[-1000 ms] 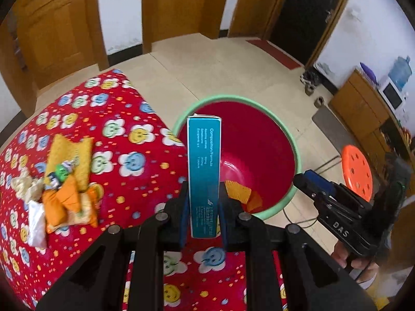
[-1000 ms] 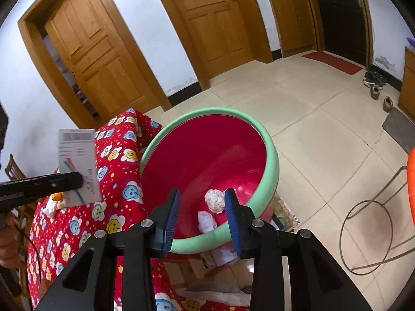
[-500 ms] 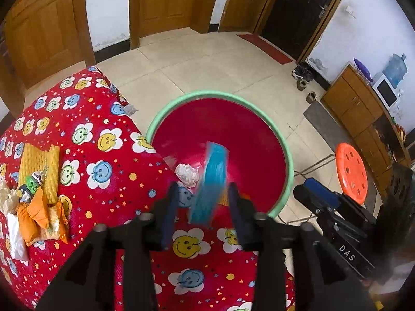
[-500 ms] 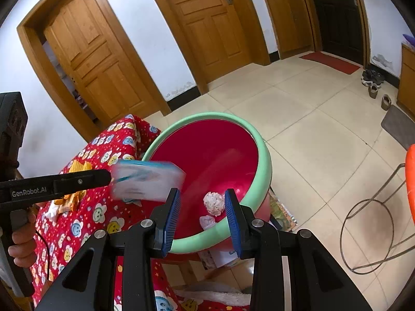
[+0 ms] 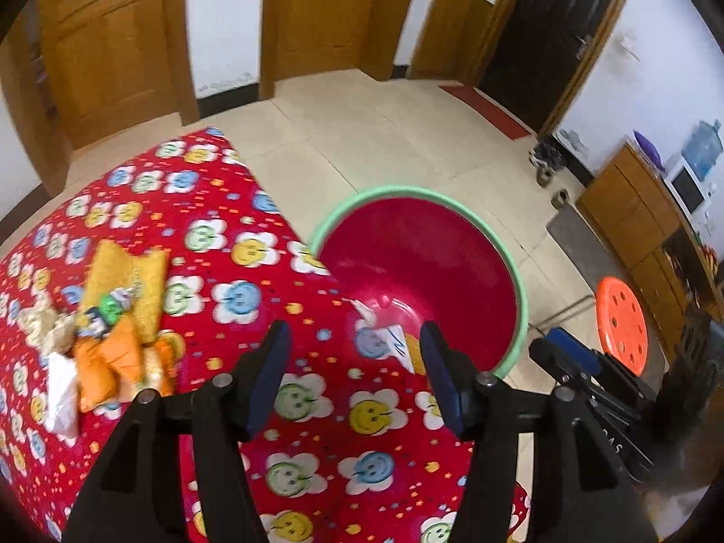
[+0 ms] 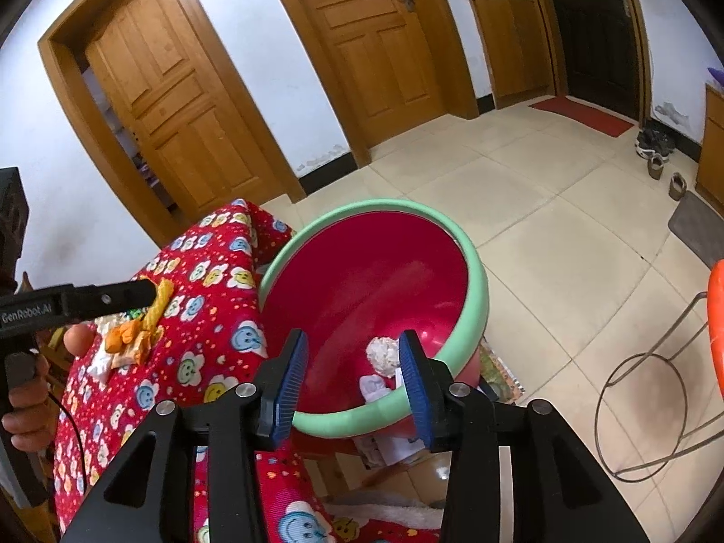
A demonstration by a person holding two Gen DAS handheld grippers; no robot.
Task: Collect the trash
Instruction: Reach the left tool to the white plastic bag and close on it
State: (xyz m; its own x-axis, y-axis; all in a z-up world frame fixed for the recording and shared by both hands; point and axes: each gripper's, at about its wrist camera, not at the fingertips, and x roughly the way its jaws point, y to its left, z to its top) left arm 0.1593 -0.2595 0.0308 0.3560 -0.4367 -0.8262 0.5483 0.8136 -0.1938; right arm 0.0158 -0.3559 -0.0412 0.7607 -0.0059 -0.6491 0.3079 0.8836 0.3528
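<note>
My left gripper (image 5: pixel 357 362) hovers over the red smiley tablecloth (image 5: pixel 217 235) by the basin; its jaws are opening and nothing is between them. The red basin with a green rim (image 5: pixel 398 191) stands beside the table, and the white and teal box (image 5: pixel 389 332) lies inside it near the near wall. A pile of orange and yellow wrappers and tissue (image 5: pixel 113 330) lies on the cloth to the left. My right gripper (image 6: pixel 353 362) hangs over the basin's near rim (image 6: pixel 475 271), jaws opening and empty. Crumpled paper (image 6: pixel 382 353) and a tissue (image 6: pixel 373 384) lie in the basin.
An orange stool (image 5: pixel 620 316) stands right of the basin, its wire frame (image 6: pixel 633 407) on the tiled floor. Wooden doors line the back wall. A wooden cabinet (image 5: pixel 633 208) with a microwave is at far right. A person's hand (image 6: pixel 22 402) holds the left gripper (image 6: pixel 113 298).
The left gripper let go of the teal box, which tipped and fell into the basin; its jaws spread wide. The right gripper's jaws widened a little over the basin rim.
</note>
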